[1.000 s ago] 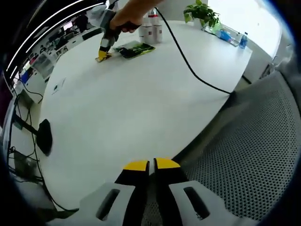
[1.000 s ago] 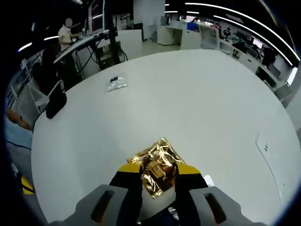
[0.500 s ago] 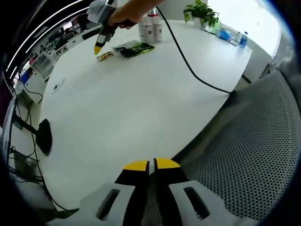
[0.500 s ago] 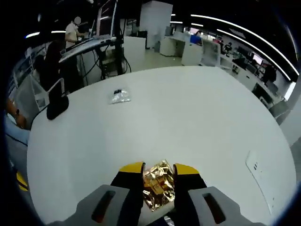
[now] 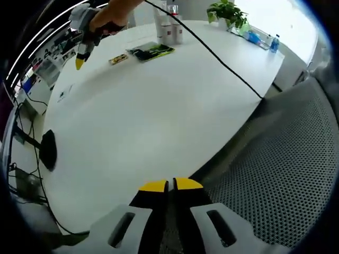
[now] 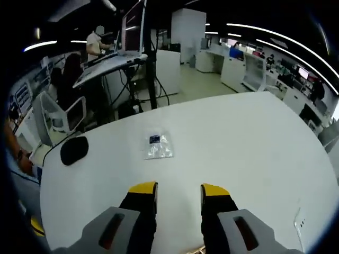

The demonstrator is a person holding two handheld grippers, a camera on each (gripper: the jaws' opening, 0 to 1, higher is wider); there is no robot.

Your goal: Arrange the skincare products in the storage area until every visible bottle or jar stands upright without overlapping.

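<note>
White tabletop (image 5: 159,106), open office behind.
My left tool (image 5: 169,185) is closed, empty; right tool (image 6: 179,189) gapes empty, clear packet (image 6: 158,146) and black mouse (image 6: 74,150) ahead.

Left gripper (image 5: 170,184) jaws closed; right gripper (image 6: 178,189) jaws apart, empty.

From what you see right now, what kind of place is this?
Most likely an open-plan office: a large white table, rows of desks under long ceiling lights, and a mesh chair beside the table.
</note>
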